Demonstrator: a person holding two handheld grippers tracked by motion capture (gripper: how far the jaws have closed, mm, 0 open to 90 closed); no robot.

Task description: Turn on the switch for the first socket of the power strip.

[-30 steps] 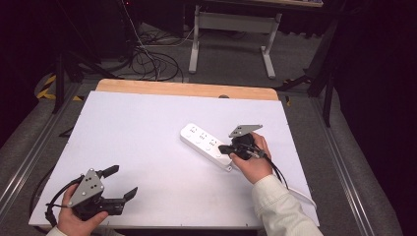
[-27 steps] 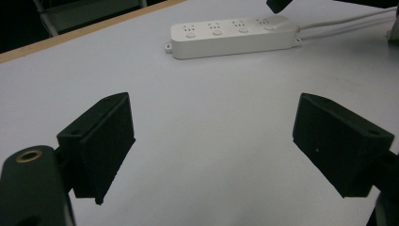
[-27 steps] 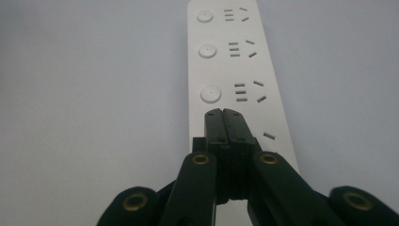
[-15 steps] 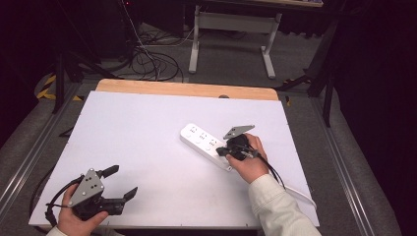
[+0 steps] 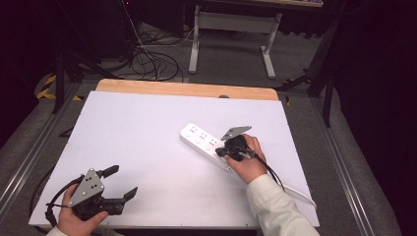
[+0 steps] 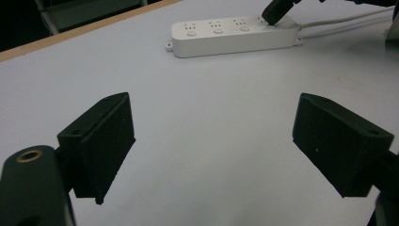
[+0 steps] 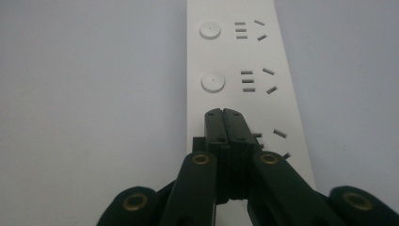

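Power strip: lies flat at mid-table, right of centre. Right tool: jaws closed, empty, tip over the nearest button, probably touching. Press straight down, gently. Left tool: jaws wide, empty; keep it parked.

I see a white power strip lying flat on the counter, set at a slant right of centre. Its top face shows three outlets in a row, each beside a round white button. A white cord leaves its near end and trails off toward the counter's right edge.
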